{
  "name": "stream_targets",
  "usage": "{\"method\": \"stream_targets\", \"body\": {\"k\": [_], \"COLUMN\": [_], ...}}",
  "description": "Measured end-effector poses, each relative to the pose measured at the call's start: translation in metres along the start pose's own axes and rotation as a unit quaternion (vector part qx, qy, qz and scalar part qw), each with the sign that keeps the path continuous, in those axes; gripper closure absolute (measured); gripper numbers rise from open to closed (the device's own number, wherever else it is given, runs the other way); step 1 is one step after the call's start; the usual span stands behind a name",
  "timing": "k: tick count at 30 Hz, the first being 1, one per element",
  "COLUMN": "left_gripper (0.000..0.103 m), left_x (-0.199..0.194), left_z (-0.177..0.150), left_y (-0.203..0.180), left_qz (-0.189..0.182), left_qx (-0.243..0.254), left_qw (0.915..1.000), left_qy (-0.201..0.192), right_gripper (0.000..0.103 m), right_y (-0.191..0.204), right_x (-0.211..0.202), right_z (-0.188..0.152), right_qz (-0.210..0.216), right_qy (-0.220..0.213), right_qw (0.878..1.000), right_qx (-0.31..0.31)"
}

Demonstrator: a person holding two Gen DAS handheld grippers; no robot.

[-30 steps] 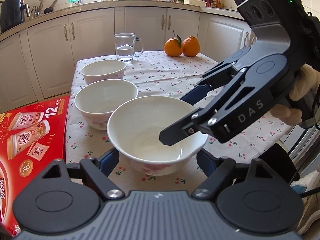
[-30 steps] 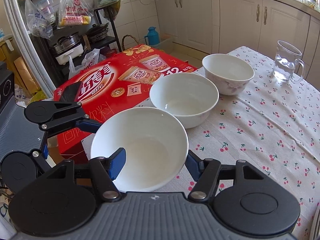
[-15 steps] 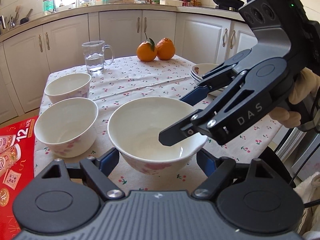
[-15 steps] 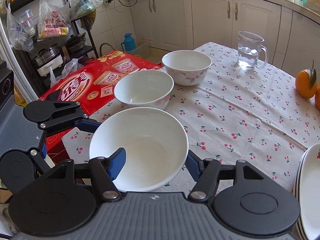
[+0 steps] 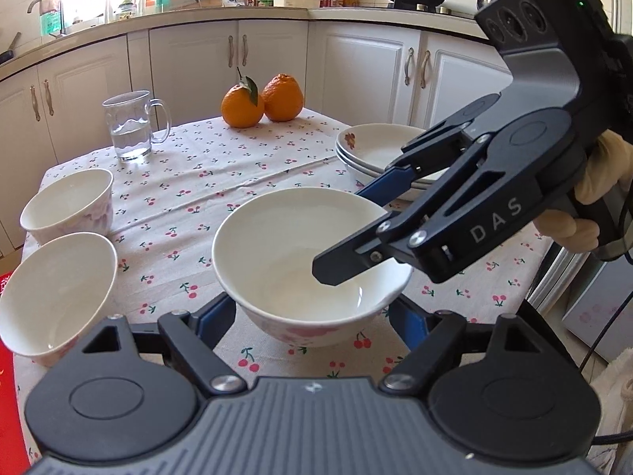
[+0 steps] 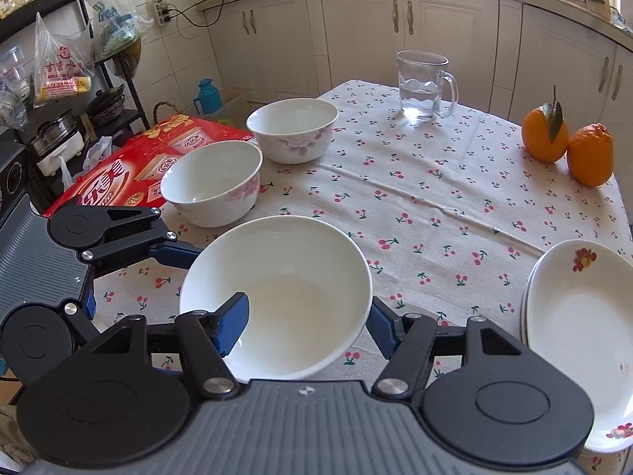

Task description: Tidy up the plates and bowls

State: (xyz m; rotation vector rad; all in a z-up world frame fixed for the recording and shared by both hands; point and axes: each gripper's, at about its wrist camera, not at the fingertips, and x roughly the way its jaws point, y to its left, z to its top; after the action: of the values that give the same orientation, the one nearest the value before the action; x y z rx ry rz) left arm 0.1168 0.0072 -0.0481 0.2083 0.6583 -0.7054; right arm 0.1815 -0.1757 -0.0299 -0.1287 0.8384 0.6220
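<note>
Table, cherry-print cloth (image 6: 435, 198): two bowls (image 6: 213, 182), plate stack (image 6: 573, 336), glass mug (image 6: 423, 83), two oranges (image 6: 565, 146).

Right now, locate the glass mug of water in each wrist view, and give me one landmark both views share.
Left wrist view: the glass mug stands upper left on the tablecloth, behind the two small bowls, left of the oranges.
Right wrist view: the glass mug stands top centre at the table's far edge, left of the oranges.
Shared landmark: the pair of oranges, one with a leaf.
</note>
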Motion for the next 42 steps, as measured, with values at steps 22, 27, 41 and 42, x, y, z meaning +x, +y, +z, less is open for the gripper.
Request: {"method": "stream_targets", "body": {"k": [22, 27, 41, 42], "left_gripper": [0.019, 0.013, 0.006, 0.006], "left_x": [0.019, 0.015, -0.027, -0.031], "left_z": [0.005, 0.003, -0.009, -0.011], "left_y": [-0.001, -0.002, 0.008, 0.009], "left_qz": [-0.012, -0.013, 0.025, 0.035], "left_qx": [0.005, 0.007, -0.024, -0.024], "left_qw": [0.9999, 0.9999, 0.9993, 0.9990], "left_qy": [0.005, 0.002, -0.014, -0.014], "right_gripper": [0.028, 0.009, 0.000, 0.000], "right_y": [-0.019, -0.014, 0.004, 0.005], "right_x": [0.009, 0.010, -0.015, -0.016], "right_z": [-0.006, -0.007, -0.003, -0.003], "right_qz": [-0.019, -0.007, -0.005, -0.009], "right_qy": [0.006, 0.003, -0.045, -0.045], "right_qw": [1.000, 1.000, 0.999, 0.999], "right_qx": [0.021, 0.015, 0.002, -0.001]}}
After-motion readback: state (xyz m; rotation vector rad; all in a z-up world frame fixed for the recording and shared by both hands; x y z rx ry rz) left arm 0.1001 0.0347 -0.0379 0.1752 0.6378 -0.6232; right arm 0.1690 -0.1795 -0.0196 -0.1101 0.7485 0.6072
